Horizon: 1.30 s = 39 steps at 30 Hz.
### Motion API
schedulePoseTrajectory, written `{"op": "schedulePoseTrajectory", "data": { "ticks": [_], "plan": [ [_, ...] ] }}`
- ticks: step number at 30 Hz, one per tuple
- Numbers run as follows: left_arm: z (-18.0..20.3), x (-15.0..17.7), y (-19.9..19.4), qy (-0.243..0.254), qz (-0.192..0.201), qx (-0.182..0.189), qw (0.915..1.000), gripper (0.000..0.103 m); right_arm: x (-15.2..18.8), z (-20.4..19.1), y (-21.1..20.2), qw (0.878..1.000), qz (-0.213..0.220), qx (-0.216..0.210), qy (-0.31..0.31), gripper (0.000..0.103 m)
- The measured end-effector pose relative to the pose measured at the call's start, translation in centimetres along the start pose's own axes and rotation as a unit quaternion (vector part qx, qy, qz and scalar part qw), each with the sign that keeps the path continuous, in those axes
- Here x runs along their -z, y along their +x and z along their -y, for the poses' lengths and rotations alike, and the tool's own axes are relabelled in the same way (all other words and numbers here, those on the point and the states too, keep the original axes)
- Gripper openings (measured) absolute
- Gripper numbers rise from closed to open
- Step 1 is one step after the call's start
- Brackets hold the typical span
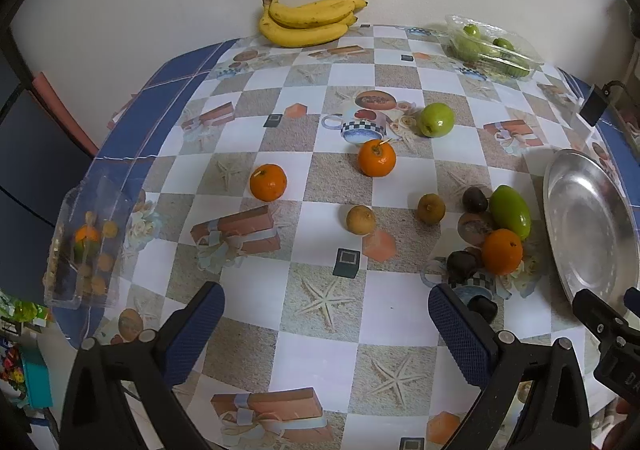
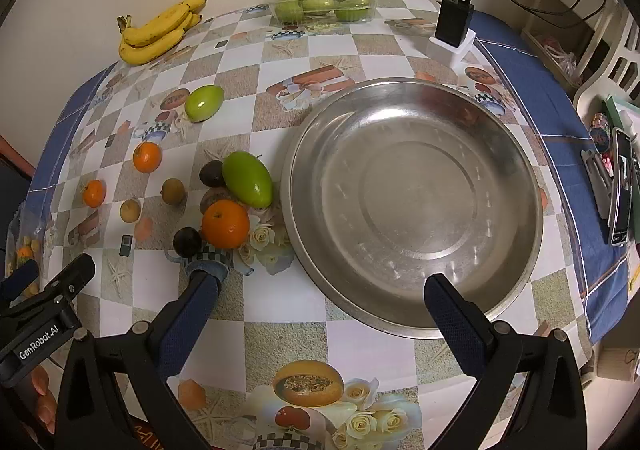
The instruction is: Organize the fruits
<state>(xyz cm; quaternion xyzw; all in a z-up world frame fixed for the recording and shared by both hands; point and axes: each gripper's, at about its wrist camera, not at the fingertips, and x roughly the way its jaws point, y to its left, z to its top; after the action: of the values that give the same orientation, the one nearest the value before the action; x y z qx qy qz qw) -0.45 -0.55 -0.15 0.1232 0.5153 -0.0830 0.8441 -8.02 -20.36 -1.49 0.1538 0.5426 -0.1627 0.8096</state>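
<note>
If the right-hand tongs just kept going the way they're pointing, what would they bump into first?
Most likely the near rim of the empty metal bowl. The right tongs, wide open and holding nothing, point steeply down there, though depth is hard to judge.

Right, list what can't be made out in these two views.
- Left wrist view: contents of the clear box at the table's left edge, smeared by fisheye and glare.
- Left wrist view: steel bowl, cut by the right edge.
- Right wrist view: phone screen, too small and edge-on.
- Both views: fruit undersides, hidden against the tablecloth.

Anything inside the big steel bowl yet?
No. The steel bowl shows only its bare, shiny bottom; its near rim is partly hidden by the right gripper. Its underside cannot be seen.
</note>
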Motion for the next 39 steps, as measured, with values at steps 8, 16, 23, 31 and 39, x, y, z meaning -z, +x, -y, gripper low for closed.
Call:
{"op": "schedulePoseTrajectory", "data": {
  "ticks": [8, 16, 23, 31, 39],
  "plan": [
    [0.0, 0.0, -0.4, 0.005, 0.002, 0.009, 0.9999, 0.103, 0.1, 0.0, -0.3, 1.000, 0.006, -0.001, -0.001, 0.103],
    [-0.2, 0.1, -0.9, 0.001, 0.008, 0.014, 0.9999, 0.103, 0.2, -0.1, -0.9, 1.000, 0.017, -0.006, -0.002, 0.103],
    [-0.2, 0.1, -1.4, 0.002, 0.016, 0.013, 0.9998, 0.103, 0.1, 0.0, -1.3, 1.000, 0.024, -0.009, -0.001, 0.103],
    [-0.3, 0.1, -1.5, 0.000, 0.018, 0.013, 0.9997, 0.103, 0.2, -0.1, -1.3, 1.000, 0.025, -0.009, -0.001, 0.103],
    [-0.4, 0.1, -1.6, -0.003, 0.019, 0.012, 0.9997, 0.103, 0.2, -0.1, -1.2, 1.000, 0.025, -0.009, -0.002, 0.103]
  ]
}}
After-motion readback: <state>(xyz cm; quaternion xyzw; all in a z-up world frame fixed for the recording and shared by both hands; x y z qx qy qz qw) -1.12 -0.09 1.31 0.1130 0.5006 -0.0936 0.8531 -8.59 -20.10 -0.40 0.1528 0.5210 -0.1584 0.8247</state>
